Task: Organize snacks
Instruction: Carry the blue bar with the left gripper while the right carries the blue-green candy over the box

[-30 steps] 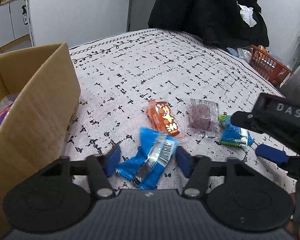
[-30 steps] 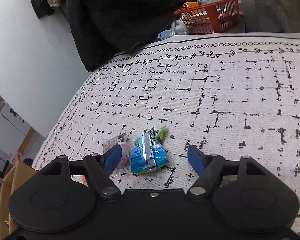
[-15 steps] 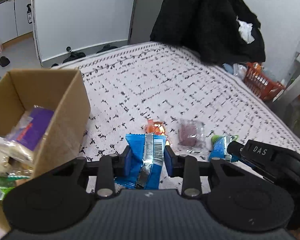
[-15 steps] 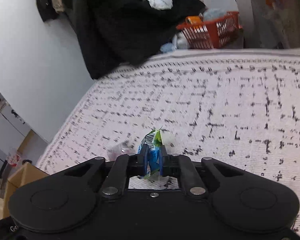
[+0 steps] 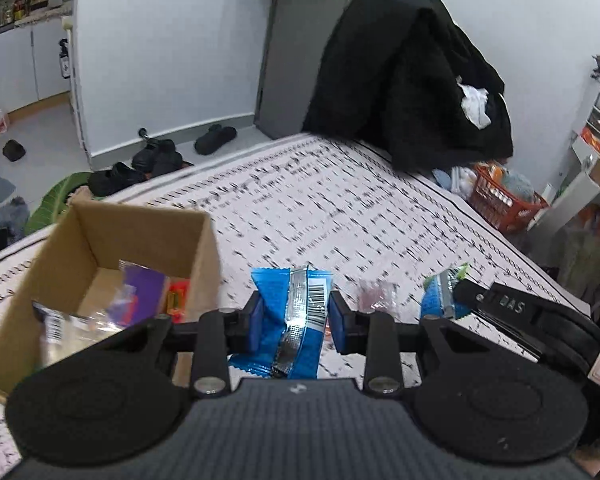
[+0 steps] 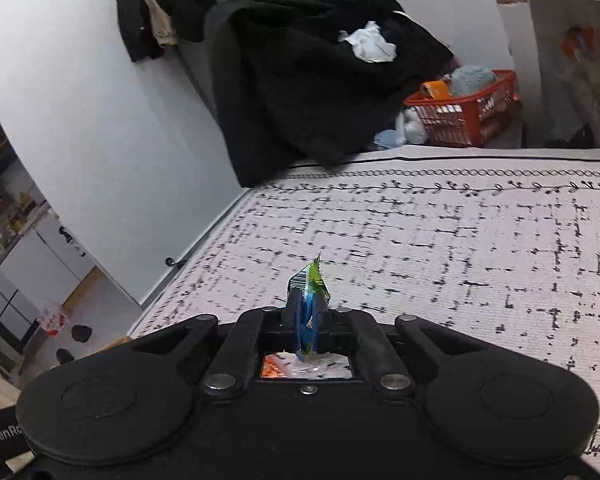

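My left gripper (image 5: 296, 320) is shut on a blue snack packet (image 5: 296, 312) with a silver barcode seam, held above the patterned bed cover, just right of an open cardboard box (image 5: 100, 248) that holds several snacks. My right gripper (image 6: 306, 308) is shut on a blue-green snack packet (image 6: 310, 292), lifted off the cover; it also shows in the left wrist view (image 5: 440, 296). A clear packet with a dark red snack (image 5: 376, 296) lies on the cover between the grippers. An orange packet (image 6: 276, 366) shows below the right gripper.
The bed cover (image 6: 460, 248) is white with black marks. A black coat (image 5: 404, 92) hangs over the far end. An orange basket (image 6: 468, 114) stands beyond the bed. Shoes (image 5: 156, 156) lie on the floor at the left.
Both grippers closed on their packets and lifted them off the cover. The left gripper rose and moved toward the box, whose inside now shows.
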Action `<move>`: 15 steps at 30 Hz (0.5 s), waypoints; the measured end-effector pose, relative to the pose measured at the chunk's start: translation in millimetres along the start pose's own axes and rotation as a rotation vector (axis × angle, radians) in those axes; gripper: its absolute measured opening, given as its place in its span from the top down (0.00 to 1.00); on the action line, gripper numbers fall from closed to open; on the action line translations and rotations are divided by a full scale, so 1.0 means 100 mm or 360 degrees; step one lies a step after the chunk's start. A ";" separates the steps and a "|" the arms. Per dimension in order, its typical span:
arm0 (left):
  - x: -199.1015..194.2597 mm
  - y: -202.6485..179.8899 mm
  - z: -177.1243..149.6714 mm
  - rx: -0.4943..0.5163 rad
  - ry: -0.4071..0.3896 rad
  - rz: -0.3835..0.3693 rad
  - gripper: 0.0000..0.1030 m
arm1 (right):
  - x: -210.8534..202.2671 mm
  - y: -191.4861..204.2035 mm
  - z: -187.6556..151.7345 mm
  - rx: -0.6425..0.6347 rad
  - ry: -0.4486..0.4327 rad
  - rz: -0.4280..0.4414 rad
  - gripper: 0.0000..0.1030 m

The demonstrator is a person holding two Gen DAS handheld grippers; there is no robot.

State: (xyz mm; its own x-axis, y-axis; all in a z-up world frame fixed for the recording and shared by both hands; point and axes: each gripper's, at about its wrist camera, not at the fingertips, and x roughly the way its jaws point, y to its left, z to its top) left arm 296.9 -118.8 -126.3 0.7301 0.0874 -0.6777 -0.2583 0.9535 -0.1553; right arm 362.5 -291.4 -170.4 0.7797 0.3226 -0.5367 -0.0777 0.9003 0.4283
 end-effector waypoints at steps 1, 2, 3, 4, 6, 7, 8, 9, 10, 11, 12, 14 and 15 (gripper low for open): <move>-0.03 0.03 0.02 -0.0004 -0.0008 0.0011 0.68 | -0.01 0.04 0.01 -0.0018 -0.0003 0.0011 0.96; -0.05 0.07 0.04 -0.0007 -0.0018 0.0021 0.68 | -0.03 0.08 0.01 -0.0031 -0.0010 0.0020 0.96; -0.07 0.10 0.05 -0.0008 -0.0025 0.0029 0.68 | -0.04 0.11 0.02 -0.0041 -0.0016 0.0028 0.96; -0.09 0.13 0.07 -0.0011 -0.0031 0.0037 0.68 | -0.05 0.14 0.03 -0.0049 -0.0022 0.0037 0.96; -0.13 0.18 0.09 -0.0020 -0.0039 0.0051 0.68 | -0.08 0.20 0.04 -0.0062 -0.0032 0.0052 0.96; -0.14 0.21 0.10 -0.0024 -0.0041 0.0055 0.68 | -0.10 0.23 0.04 -0.0072 -0.0035 0.0062 0.96; -0.16 0.23 0.11 -0.0028 -0.0046 0.0060 0.68 | -0.12 0.27 0.04 -0.0083 -0.0039 0.0074 0.96; -0.17 0.26 0.12 -0.0030 -0.0051 0.0066 0.68 | -0.14 0.31 0.05 -0.0092 -0.0043 0.0087 0.96; -0.19 0.29 0.13 -0.0035 -0.0055 0.0073 0.68 | -0.15 0.35 0.04 -0.0102 -0.0043 0.0103 0.96; -0.20 0.32 0.14 -0.0042 -0.0057 0.0077 0.68 | -0.15 0.39 0.04 -0.0110 -0.0044 0.0116 0.96; -0.21 0.35 0.15 -0.0048 -0.0059 0.0081 0.68 | -0.16 0.44 0.03 -0.0121 -0.0044 0.0127 0.96; -0.24 0.42 0.17 -0.0058 -0.0066 0.0095 0.68 | -0.18 0.53 0.02 -0.0144 -0.0049 0.0148 0.96; -0.25 0.46 0.18 -0.0063 -0.0069 0.0101 0.68 | -0.19 0.58 0.01 -0.0152 -0.0052 0.0167 0.96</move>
State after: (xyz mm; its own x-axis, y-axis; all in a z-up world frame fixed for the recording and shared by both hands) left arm 277.9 -71.9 -103.9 0.7379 0.1604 -0.6555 -0.3289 0.9336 -0.1418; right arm 343.7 -245.5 -134.5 0.7838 0.4083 -0.4679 -0.2176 0.8863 0.4089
